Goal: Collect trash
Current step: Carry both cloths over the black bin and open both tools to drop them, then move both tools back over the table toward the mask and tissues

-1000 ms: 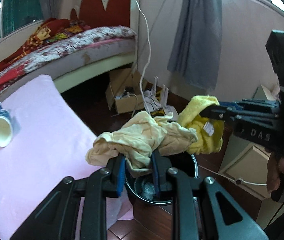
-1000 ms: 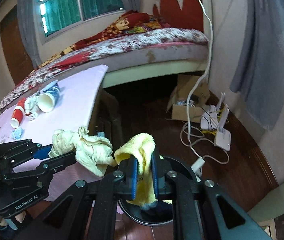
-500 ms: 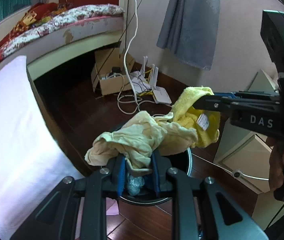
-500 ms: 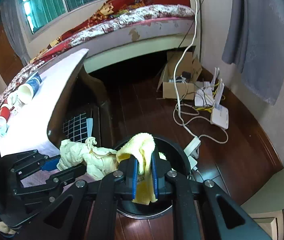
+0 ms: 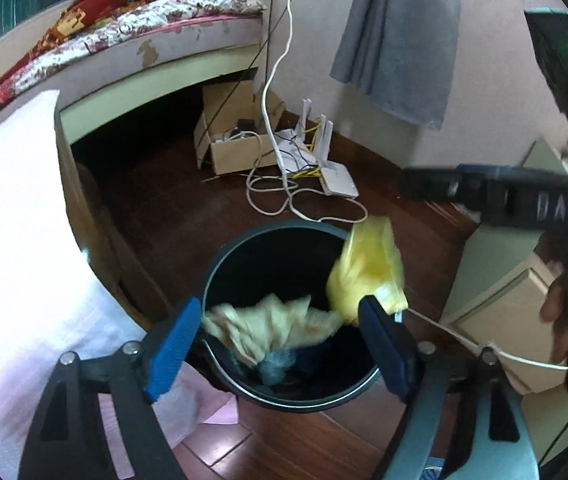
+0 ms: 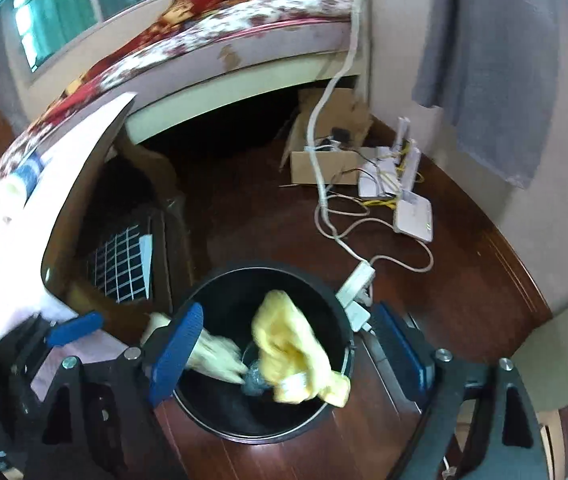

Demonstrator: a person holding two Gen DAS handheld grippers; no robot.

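Observation:
A black round trash bin (image 5: 243,248) stands on the wood floor, also in the right wrist view (image 6: 219,288). My left gripper (image 5: 279,348) is open above it; a cream cloth (image 5: 271,326) drops blurred into the bin. My right gripper (image 6: 288,352) is open too; a yellow cloth (image 6: 292,356) falls loose into the bin, also seen in the left wrist view (image 5: 368,276). The cream cloth (image 6: 213,356) shows at the bin's left side. The right gripper's body (image 5: 524,200) sits at the right of the left view.
A table with a pink cover (image 5: 15,240) stands left of the bin, with cups (image 6: 7,192) on it. A cardboard box (image 5: 231,136), white routers (image 5: 336,176) and cables lie on the floor by the bed. A beige cabinet (image 5: 516,312) stands right.
Both grippers opened over the bin. The cream cloth and the yellow cloth left the jaws and are falling into the bin.

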